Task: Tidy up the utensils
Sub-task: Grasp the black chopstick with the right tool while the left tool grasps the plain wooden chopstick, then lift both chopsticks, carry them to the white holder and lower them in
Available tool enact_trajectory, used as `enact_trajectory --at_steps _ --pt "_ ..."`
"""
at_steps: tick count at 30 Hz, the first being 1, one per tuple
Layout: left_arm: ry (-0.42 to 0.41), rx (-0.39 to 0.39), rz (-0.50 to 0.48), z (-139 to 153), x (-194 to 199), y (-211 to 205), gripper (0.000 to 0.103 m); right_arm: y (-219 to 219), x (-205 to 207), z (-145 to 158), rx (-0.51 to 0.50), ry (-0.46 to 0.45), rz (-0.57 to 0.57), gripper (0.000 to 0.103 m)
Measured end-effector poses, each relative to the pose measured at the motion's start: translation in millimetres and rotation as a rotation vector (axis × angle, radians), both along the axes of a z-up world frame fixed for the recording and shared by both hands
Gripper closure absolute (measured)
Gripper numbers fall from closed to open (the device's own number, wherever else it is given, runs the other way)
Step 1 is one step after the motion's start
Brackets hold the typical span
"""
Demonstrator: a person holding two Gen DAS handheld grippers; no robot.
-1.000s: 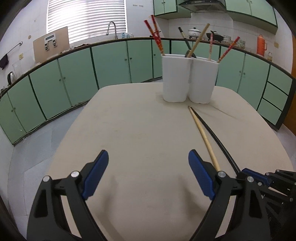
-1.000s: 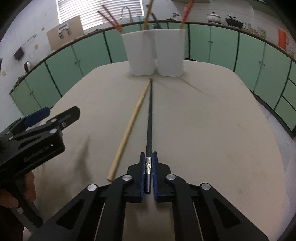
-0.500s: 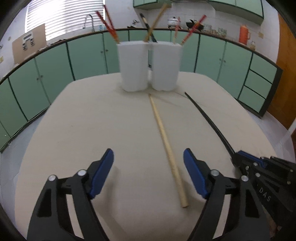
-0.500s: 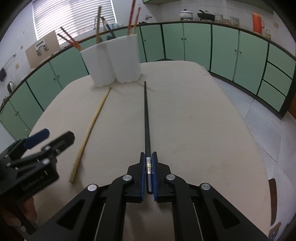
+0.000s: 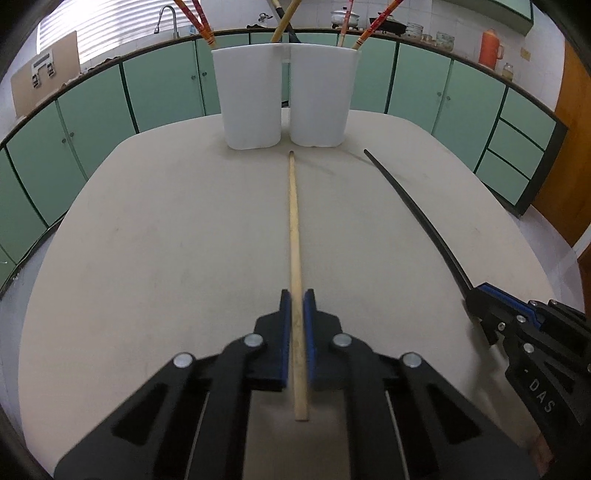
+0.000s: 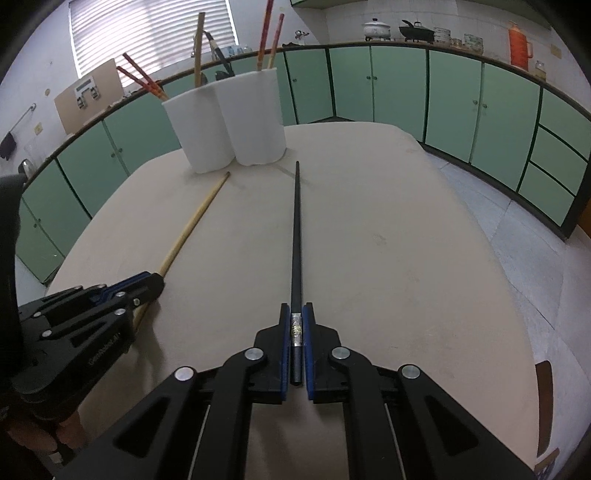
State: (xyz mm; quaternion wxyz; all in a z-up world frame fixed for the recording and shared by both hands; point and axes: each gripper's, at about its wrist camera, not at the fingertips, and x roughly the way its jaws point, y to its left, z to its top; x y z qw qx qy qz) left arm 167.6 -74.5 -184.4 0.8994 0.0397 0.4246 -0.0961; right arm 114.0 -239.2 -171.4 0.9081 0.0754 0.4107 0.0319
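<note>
My left gripper (image 5: 296, 295) is shut on a light wooden chopstick (image 5: 294, 236) near its butt end; its tip points at the two joined white holders (image 5: 284, 96). My right gripper (image 6: 296, 308) is shut on a black chopstick (image 6: 296, 229) with a silver band, its tip reaching toward the same holders (image 6: 225, 122). In the left wrist view the right gripper (image 5: 476, 295) and the black chopstick (image 5: 417, 221) lie at the right. In the right wrist view the left gripper (image 6: 155, 282) and the wooden chopstick (image 6: 192, 225) lie at the left. Both chopsticks lie low over the beige table (image 5: 166, 240).
The holders stand at the table's far edge with red, wooden and black utensils (image 5: 199, 18) sticking out. Green cabinets (image 5: 424, 85) ring the room beyond the table. The table's right edge (image 6: 517, 295) drops to a tiled floor.
My left gripper swung right, came over the wooden chopstick and closed on it. My right gripper kept its hold on the black chopstick and shifted it to the right, away from the wooden one.
</note>
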Motion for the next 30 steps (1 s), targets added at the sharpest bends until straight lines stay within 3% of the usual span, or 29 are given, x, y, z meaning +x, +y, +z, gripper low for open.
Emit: enact_trajectory --at_steps 6,10,12,17,23,30 --pt "0.011 -0.045 0.071 0 4 18 0.097 0 14 -2 -0.013 0.021 0.009 0.096" --pt "0.008 -0.048 0.048 2 -3 20 0.093 1 13 -2 -0.019 0.019 0.024 0.095" --pt "0.005 -0.054 0.027 2 -8 25 0.083 -1 7 -3 -0.018 0.014 0.036 0.089" --pt "0.009 -0.100 0.033 1 -14 44 0.084 -2 -11 -4 -0.037 0.006 0.079 0.089" --pt "0.006 -0.065 0.018 1 -21 39 0.085 2 -25 -4 -0.053 -0.008 0.091 0.089" --pt "-0.012 -0.046 0.005 -2 -29 42 0.084 -7 -24 -4 0.002 0.006 0.102 0.089"
